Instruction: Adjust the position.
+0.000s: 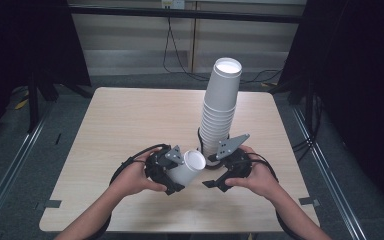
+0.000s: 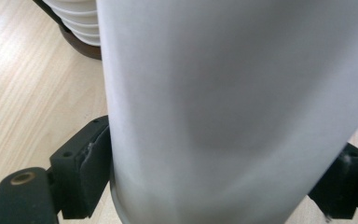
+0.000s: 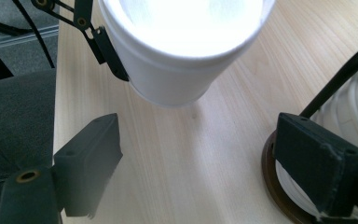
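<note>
1. In the left gripper view the single white cup [image 2: 233, 107] fills most of the frame as a blurred white wall; its rim and base are cut off, and the jaw at the lower right is half out of frame.
2. In the right gripper view the tall stack of cups [image 3: 354, 107] is cropped at the right edge, with just its lowest rims and the dark round base [image 3: 272, 186] showing.
3. On the pale wooden worktop [image 1: 130, 120] the stack [image 1: 220, 105] rises at centre right of the high view (it leans slightly), directly behind the right tongs [image 1: 215, 182].
4. The left tongs [image 1: 172, 180] are clamped on the single cup [image 1: 187, 167], which lies tilted, mouth toward the right tongs.
5. The right tongs [image 3: 205, 163] stand wide apart, holding nothing, the cup's mouth [image 3: 186, 37] just beyond them at the top of the frame.
</note>
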Motion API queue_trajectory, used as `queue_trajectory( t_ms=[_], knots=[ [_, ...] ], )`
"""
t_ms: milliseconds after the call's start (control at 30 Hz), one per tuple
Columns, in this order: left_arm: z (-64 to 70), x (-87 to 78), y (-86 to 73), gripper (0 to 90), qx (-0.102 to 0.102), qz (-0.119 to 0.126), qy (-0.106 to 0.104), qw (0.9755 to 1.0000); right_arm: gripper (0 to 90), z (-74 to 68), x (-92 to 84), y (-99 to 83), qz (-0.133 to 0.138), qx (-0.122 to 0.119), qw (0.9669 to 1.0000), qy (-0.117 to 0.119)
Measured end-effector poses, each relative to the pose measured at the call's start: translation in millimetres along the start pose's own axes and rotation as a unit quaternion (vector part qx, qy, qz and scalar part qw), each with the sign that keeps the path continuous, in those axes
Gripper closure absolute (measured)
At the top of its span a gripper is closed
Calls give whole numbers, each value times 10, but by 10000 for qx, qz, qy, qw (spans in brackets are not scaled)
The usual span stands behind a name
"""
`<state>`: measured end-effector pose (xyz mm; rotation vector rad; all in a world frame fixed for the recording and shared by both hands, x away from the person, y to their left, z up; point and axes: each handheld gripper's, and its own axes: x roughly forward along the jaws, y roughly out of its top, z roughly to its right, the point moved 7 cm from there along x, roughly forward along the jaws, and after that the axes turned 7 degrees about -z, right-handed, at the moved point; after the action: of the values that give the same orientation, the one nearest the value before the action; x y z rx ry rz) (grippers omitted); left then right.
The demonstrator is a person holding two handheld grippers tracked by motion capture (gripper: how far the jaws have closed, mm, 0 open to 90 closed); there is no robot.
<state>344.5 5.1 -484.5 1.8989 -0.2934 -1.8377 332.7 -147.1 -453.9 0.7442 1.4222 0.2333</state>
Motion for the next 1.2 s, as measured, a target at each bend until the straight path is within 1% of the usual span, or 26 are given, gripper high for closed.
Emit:
queue_trajectory(
  t_ms=[33, 200, 333, 367, 433, 467, 533, 567, 733, 767, 800, 833, 867, 900, 967, 1000, 1100, 1133, 1167, 1200],
  knots=[
    [7, 16, 1, 141, 31, -33, -3, 10000, 149, -5, 2, 12, -14, -50, 10000, 12],
    [22, 42, 6, 141, 24, -103, -12, 9999, 149, -16, 7, 33, -94, -76, 9999, 32],
    [30, 42, 19, 141, 119, -168, -8, 9998, 150, -25, 0, 45, -176, -105, 9998, 55],
    [40, 46, 26, 141, 100, -151, -14, 9998, 151, -31, -3, 54, -186, -107, 9997, 64],
    [48, 52, 30, 141, 133, -193, -22, 9997, 152, -40, -4, 72, -239, -148, 9996, 102],
    [54, 53, 34, 141, 134, -206, -37, 9997, 155, -51, -4, 85, -335, -197, 9992, 126],
    [61, 56, 43, 141, 144, -208, -25, 9997, 157, -53, -1, 95, -356, -234, 9990, 117],
    [76, 54, 54, 141, 177, -210, -59, 9996, 159, -70, -1, 116, -452, -283, 9985, 142],
    [97, 56, 74, 141, 204, -212, -68, 9995, 168, -93, 5, 148, -539, -357, 9977, 195],
    [101, 50, 76, 141, 251, -281, -83, 9993, 169, -109, 15, 153, -627, -350, 9971, 256],
    [101, 50, 76, 141, 251, -281, -83, 9993, 169, -109, 15, 153, -627, -350, 9971, 256],
    [111, 53, 88, 141, 254, -250, -79, 9993, 171, -110, 24, 157, -642, -403, 9968, 271],
    [115, 50, 93, 141, 318, -271, -93, 9991, 173, -122, 31, 155, -707, -400, 9962, 311],
    [125, 53, 100, 141, 334, -261, -84, 9991, 175, -134, 44, 157, -789, -433, 9953, 359],
    [132, 51, 99, 141, 341, -293, -113, 9989, 178, -138, 47, 159, -814, -433, 9950, 371],
    [141, 60, 101, 141, 345, -295, -106, 9989, 180, -148, 51, 169, -871, -430, 9945, 398],
    [160, 70, 104, 141, 349, -300, -161, 9988, 183, -158, 54, 184, -890, -429, 9941, 443],
    [156, 72, 113, 141, 416, -302, -122, 9986, 184, -161, 56, 197, -877, -409, 9942, 460],
    [161, 74, 118, 141, 466, -337, -129, 9983, 186, -167, 56, 218, -902, -431, 9938, 485],
    [170, 77, 126, 141, 421, -309, -124, 9986, 187, -172, 59, 225, -895, -436, 9937, 518]
  ],
)
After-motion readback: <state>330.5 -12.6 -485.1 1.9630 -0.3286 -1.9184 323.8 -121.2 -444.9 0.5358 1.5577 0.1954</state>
